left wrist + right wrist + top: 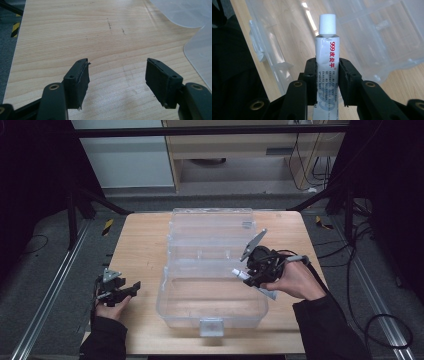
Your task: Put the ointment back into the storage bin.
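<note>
The high view is dim — black at nine and three o'clock, the wooden table (145,250) evenly lit from above. Both gripper views are brighter and sharp; glare streaks the clear plastic box (372,37) at twelve o'clock — background softly blurred.

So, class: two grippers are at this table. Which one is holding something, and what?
The right gripper, above the clear plastic box: its jaws clamp a white ointment tube with a ribbed cap. The left gripper stands open over bare wood.
</note>
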`<state>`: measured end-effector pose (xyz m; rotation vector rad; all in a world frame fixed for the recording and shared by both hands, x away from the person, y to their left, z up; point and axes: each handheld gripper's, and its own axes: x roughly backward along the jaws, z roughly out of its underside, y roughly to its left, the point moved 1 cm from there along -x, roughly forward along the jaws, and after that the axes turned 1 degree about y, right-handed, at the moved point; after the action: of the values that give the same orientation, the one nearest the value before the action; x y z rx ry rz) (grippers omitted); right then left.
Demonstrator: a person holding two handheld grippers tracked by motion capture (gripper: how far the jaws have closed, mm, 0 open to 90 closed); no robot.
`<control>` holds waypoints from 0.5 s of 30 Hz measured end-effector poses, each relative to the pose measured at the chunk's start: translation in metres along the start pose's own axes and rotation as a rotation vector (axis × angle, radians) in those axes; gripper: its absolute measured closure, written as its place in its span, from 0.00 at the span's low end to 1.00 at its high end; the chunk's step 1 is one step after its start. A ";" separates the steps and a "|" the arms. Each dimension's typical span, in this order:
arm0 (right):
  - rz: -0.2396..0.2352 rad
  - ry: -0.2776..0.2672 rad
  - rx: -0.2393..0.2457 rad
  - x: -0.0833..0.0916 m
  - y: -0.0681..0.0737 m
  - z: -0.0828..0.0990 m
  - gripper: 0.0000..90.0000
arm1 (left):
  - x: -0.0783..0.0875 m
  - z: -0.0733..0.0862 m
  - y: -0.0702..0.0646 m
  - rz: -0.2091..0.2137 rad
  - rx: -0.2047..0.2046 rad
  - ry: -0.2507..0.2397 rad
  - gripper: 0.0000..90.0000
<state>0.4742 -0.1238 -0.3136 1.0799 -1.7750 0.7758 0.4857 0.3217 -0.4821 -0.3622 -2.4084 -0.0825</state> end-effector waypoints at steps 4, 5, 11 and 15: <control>-0.026 0.017 0.038 -0.009 0.003 -0.007 0.78 | 0.000 0.000 0.000 0.000 0.000 0.000 0.39; -0.037 0.020 0.049 -0.012 0.003 -0.008 0.78 | 0.000 0.000 0.000 0.000 0.000 0.000 0.39; -0.070 0.074 0.082 -0.028 0.004 -0.014 0.78 | 0.000 0.000 0.000 0.000 -0.001 -0.001 0.39; -0.078 0.094 0.108 -0.035 0.006 -0.016 0.78 | 0.000 0.000 0.000 0.000 -0.001 -0.001 0.39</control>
<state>0.4818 -0.0961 -0.3391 1.1579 -1.6186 0.8685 0.4857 0.3220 -0.4817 -0.3623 -2.4099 -0.0830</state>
